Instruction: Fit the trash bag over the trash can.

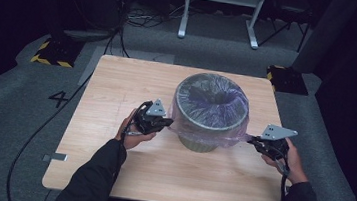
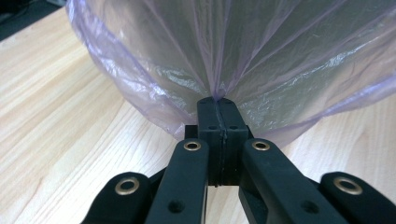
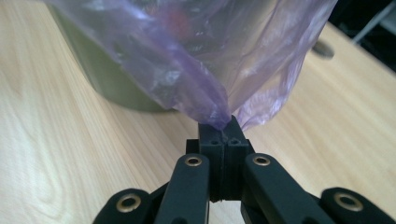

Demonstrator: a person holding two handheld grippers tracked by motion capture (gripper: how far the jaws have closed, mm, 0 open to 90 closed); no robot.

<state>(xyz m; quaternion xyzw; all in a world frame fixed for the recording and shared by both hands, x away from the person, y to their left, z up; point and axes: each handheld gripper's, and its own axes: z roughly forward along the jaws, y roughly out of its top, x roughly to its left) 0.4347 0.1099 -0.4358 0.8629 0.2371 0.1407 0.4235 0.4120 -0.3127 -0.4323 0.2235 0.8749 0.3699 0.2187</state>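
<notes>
At the middle of the table (image 1: pixel 108 173) stands a grey bin (image 1: pixel 197 143) lined with a thin purple bag (image 1: pixel 211 101), its edge folded down over the rim. The left gripper (image 1: pixel 168 121), at the bin's nine o'clock, has its fingers (image 2: pixel 209 122) clenched on the bag's hem. The right gripper (image 1: pixel 252 140), at four o'clock, likewise pinches the film, which is pulled taut both ways.
</notes>
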